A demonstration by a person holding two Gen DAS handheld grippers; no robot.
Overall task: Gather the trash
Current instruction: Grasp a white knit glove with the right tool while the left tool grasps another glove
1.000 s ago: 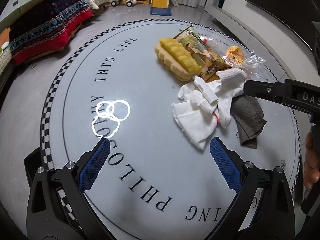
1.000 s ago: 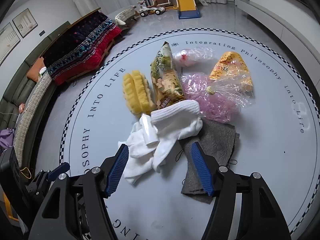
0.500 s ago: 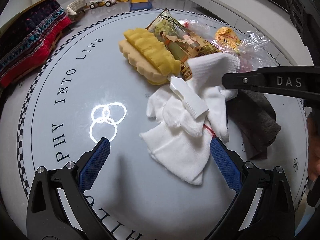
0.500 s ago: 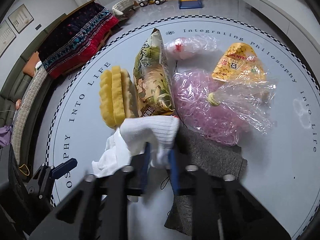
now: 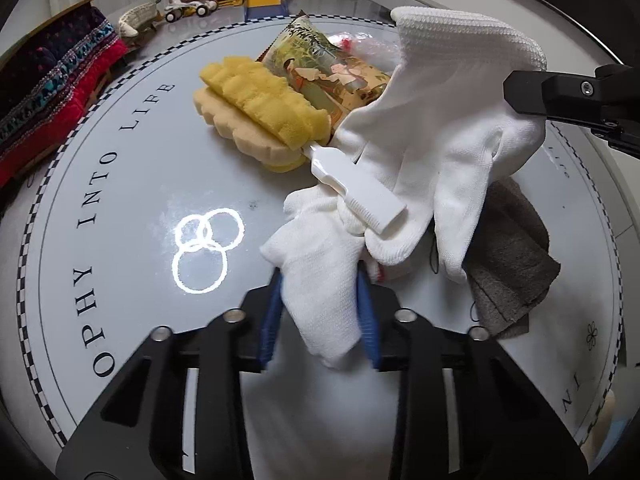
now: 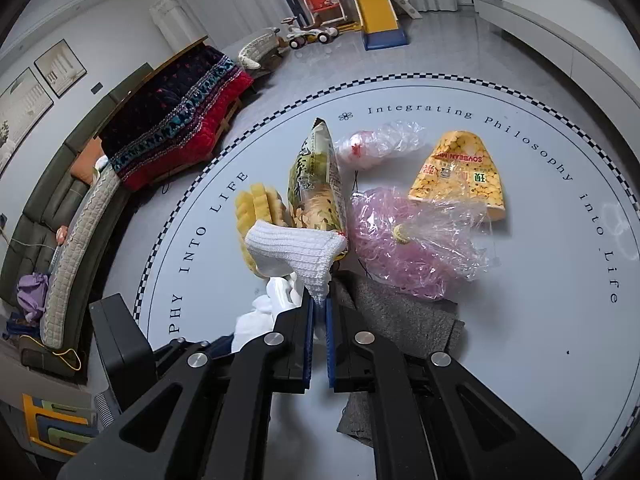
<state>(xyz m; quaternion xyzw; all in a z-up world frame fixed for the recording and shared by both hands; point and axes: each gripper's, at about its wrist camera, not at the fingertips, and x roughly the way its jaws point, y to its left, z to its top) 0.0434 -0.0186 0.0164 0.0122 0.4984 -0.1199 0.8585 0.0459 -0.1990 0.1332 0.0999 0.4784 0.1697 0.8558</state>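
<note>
Filling most of both views was a round white table (image 6: 520,320) with a checkered rim and lettering printed in a ring. Behind it, in the upper left of the right wrist view, lay a red and dark patterned blanket (image 6: 180,120) on a bench, and a toy slide (image 6: 380,12) stood at the top centre.

On the table, the trash sat in a loose cluster. A crumpled pink plastic bag (image 6: 400,248) lay right of centre, with a yellow soybean snack packet (image 6: 460,176) just above it and a small clear bag (image 6: 376,144) to that packet's left. A tall green-and-gold snack bag (image 6: 316,184) lay upright in the frame at centre, touching a yellow wavy sponge (image 5: 256,108) on its left. A grey cloth (image 5: 508,264) lay at the lower right of the left wrist view, partly under the gloves.

A white knit glove (image 5: 460,120) hung lifted at the upper right of the left wrist view, its cuff pinched in the right gripper (image 6: 318,320), whose blue pads were nearly together on the fabric. A second white glove (image 5: 320,280) lay at lower centre between the pads of the left gripper (image 5: 320,320), whose jaws were closing and already pressed its sides. A white plastic handle (image 5: 356,188) rested across the gloves.
</note>
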